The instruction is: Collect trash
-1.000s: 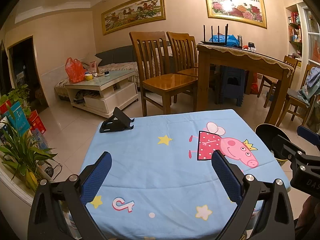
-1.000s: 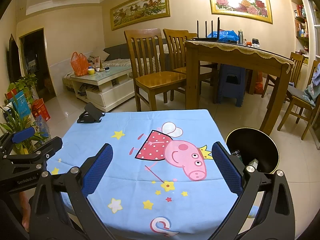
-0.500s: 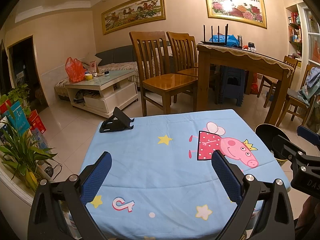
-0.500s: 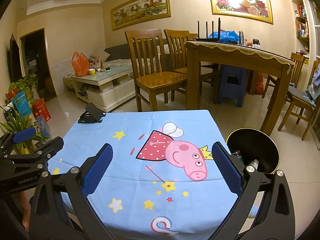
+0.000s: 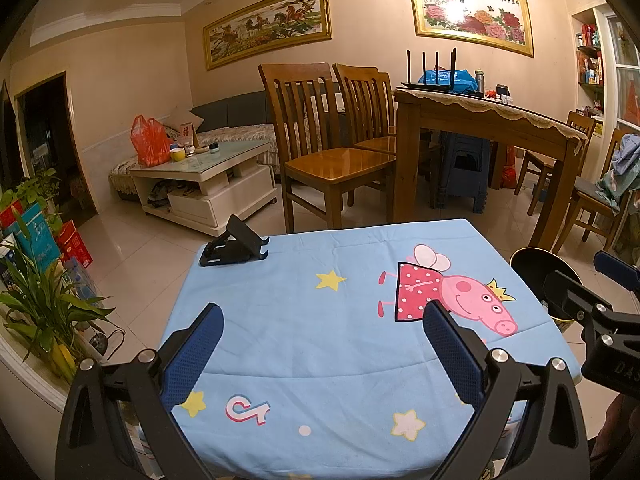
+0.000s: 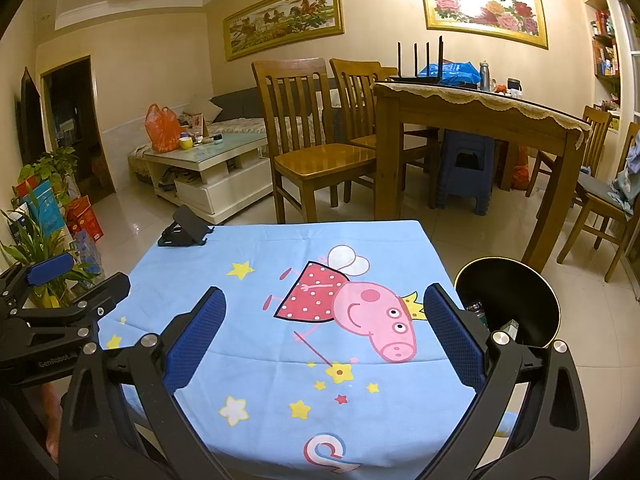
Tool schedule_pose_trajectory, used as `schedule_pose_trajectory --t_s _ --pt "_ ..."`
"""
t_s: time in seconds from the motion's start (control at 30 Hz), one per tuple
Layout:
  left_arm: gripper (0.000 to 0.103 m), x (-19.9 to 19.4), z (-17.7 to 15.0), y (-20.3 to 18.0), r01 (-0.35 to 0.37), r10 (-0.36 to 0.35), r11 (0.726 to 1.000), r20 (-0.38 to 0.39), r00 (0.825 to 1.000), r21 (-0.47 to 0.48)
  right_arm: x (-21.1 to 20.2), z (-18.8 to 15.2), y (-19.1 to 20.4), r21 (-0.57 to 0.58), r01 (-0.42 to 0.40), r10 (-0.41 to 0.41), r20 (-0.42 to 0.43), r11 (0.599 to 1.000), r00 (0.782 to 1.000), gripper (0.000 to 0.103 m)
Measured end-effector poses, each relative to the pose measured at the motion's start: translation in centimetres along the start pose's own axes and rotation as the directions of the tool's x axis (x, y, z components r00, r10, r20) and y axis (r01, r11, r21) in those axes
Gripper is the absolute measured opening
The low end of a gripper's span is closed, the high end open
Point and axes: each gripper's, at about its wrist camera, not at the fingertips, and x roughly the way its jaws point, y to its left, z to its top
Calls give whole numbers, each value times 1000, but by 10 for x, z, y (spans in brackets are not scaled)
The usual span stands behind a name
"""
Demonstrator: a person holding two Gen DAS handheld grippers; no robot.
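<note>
Beside the table [image 6: 280, 360], round trash bin [image 6: 516, 280] upright, mouth upward

Wide stretch of blue cartoon tablecloth [image 5: 320, 340] lies flat under both grippers — nothing stands on its middle or near edge. The one obstacle on top is a black folding phone stand [image 5: 234, 242], parked at the far left corner, well apart from the centre. Off the table's right side sits the black trash bin [image 6: 516, 292], its mouth facing up and unblocked, with a few items low inside. Left gripper [image 5: 322, 344] and right gripper [image 6: 324, 326] hang side by side with fingers spread, each edging into the other's view. Beyond the far edge — a wooden chair [image 5: 324, 148] and dining table [image 5: 480, 120] stand across a strip of floor.
</note>
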Motion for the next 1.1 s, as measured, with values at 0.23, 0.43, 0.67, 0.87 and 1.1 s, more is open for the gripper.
schedule_pose_trajectory --t_s 0.23,0.43,0.67,0.87,1.1 --pt "96 0 0 0 1 -1 1000 0 1000 0 0 0 0 0 0 0 -1 1000 1000 98" --pt "96 1 0 1 3 -3 1000 -2 1000 -7 0 -1 0 1 0 0 -1 1000 1000 98" --pt "96 1 0 1 -1 1 1000 -2 1000 -7 1 -1 2 0 -4 4 -3 1000 1000 98" --pt "96 -2 -1 5 -13 13 1000 19 1000 -9 1 -1 1 2 -3 3 -4 1000 1000 98" --pt "96 9 -3 4 37 -37 999 -24 999 -16 -1 -3 3 4 -6 6 -6 1000 1000 98"
